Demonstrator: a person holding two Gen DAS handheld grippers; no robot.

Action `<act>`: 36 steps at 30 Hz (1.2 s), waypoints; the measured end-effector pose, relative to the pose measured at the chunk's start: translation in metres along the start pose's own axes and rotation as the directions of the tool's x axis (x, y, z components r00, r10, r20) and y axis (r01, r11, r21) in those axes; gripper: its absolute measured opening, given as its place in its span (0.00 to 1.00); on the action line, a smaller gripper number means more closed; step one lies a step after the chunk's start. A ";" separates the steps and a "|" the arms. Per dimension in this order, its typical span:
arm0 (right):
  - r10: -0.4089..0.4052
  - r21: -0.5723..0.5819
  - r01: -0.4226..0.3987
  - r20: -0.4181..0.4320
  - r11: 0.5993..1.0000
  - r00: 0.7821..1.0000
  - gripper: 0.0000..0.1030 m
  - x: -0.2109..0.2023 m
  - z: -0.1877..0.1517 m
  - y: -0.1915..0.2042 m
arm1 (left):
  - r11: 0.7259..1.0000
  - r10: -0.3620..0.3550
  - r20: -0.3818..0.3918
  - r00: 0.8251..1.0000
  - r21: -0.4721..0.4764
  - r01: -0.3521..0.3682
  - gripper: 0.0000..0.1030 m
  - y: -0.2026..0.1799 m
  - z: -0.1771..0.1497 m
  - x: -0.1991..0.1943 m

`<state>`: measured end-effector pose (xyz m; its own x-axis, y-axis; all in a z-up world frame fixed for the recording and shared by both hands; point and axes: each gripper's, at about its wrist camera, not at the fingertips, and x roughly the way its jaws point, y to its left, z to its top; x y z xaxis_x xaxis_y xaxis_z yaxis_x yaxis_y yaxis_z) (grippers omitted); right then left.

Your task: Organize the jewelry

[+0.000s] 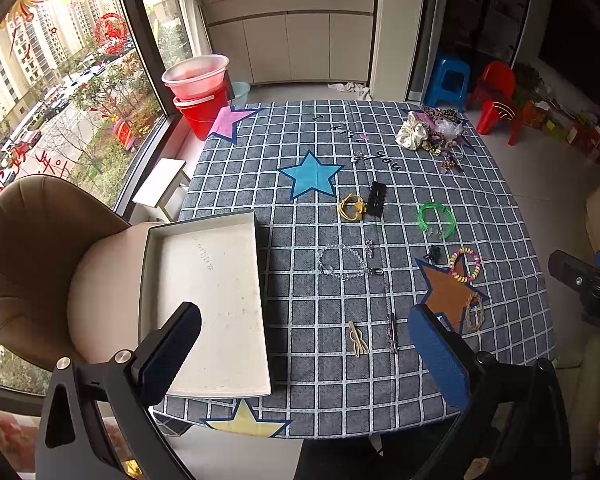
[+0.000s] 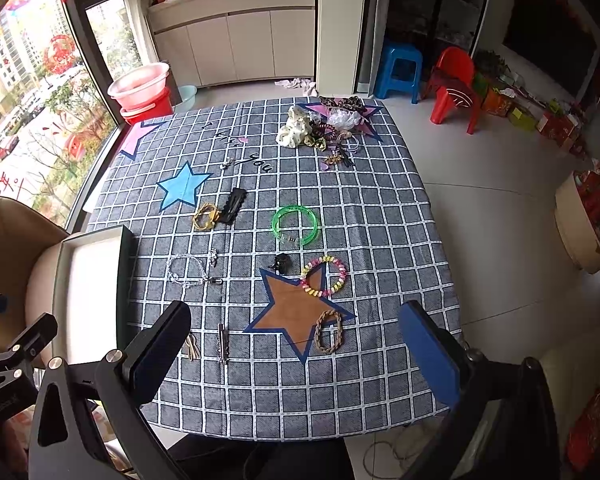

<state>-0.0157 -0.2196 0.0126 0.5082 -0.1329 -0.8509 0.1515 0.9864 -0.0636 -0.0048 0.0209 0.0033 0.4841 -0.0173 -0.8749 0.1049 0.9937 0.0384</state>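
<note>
1. Left wrist view: my left tongs [image 1: 304, 354] hang above the near edge of the counter [image 1: 380, 396] with the fingers wide apart and nothing between them.
2. The white tray [image 1: 216, 304] lies at the counter's left edge, below the left finger, partly over the beige chair [image 1: 32, 248].
3. Spread across the checked cloth I see a yellow band [image 1: 351, 208] touching a black clip [image 1: 376, 199], a green bangle [image 1: 437, 220], a clear bead bracelet [image 1: 342, 262], a pastel coil tie [image 1: 465, 265] and a braided loop [image 1: 474, 312].
4. A heap of scrunchies [image 1: 430, 130] sits at the far right corner.
5. Right wrist view: my right tongs [image 2: 296, 354] are also spread wide and empty, above the near counter.
6. The braided loop [image 2: 329, 331] lies on the brown star [image 2: 292, 312]; the coil tie [image 2: 324, 276] is just beyond it, the green bangle [image 2: 296, 225] farther.
7. A slim metal clip [image 2: 221, 343] lies close to the left finger.
8. The tray [image 2: 88, 296] is at the left edge.
</note>
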 end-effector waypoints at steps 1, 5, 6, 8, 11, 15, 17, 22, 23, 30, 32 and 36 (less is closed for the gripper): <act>0.000 0.000 0.000 0.000 1.000 1.000 1.00 0.000 0.000 0.000 | 1.000 0.001 -0.001 1.000 0.000 -0.001 1.00 0.000 0.000 0.000; 0.000 0.001 0.000 -0.003 1.000 1.000 1.00 0.001 0.000 -0.001 | 1.000 0.001 -0.005 1.000 0.004 -0.001 1.00 -0.002 0.000 0.002; -0.001 0.002 0.001 -0.004 1.000 1.000 1.00 0.002 0.000 -0.001 | 1.000 0.001 -0.006 1.000 0.005 -0.001 1.00 -0.003 0.001 0.002; -0.001 0.003 0.001 -0.006 1.000 1.000 1.00 0.003 0.000 -0.001 | 1.000 0.002 -0.008 1.000 0.006 -0.002 1.00 -0.004 0.001 0.003; -0.001 0.002 0.001 -0.007 1.000 1.000 1.00 0.004 0.000 -0.002 | 1.000 0.002 -0.009 1.000 0.006 -0.002 1.00 -0.004 0.001 0.003; 0.000 0.003 0.000 -0.007 1.000 1.000 1.00 0.005 0.000 -0.002 | 1.000 0.003 -0.011 1.000 0.008 -0.003 1.00 -0.005 0.001 0.004; -0.001 0.004 0.001 -0.007 1.000 1.000 1.00 0.005 0.000 -0.002 | 1.000 0.002 -0.012 1.000 0.010 -0.002 1.00 -0.006 0.001 0.005; -0.002 0.007 0.002 -0.013 1.000 1.000 1.00 0.009 0.001 -0.004 | 1.000 0.002 -0.019 1.000 0.011 -0.002 1.00 -0.006 0.002 0.008; -0.002 0.007 0.002 -0.015 1.000 1.000 1.00 0.010 0.001 -0.004 | 1.000 0.001 -0.021 1.000 0.011 -0.001 1.00 -0.006 0.002 0.009; 0.003 0.022 -0.002 -0.058 1.000 0.998 1.00 0.026 0.001 -0.010 | 1.000 -0.003 -0.078 0.997 0.002 0.003 1.00 -0.002 0.004 0.033; 0.004 0.037 -0.001 -0.081 0.999 0.997 1.00 0.035 -0.001 -0.016 | 1.000 0.004 -0.106 0.994 -0.007 -0.004 1.00 -0.001 0.003 0.046; 0.004 0.067 0.005 -0.134 0.998 0.991 1.00 0.058 -0.007 -0.030 | 1.000 -0.003 -0.159 0.987 -0.021 0.000 1.00 -0.003 0.002 0.075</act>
<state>0.0031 -0.2566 -0.0389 0.3906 -0.1144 -0.9134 0.2106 0.9770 -0.0324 0.0326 0.0163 -0.0619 0.3393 -0.0024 -0.9407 0.0862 0.9959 0.0285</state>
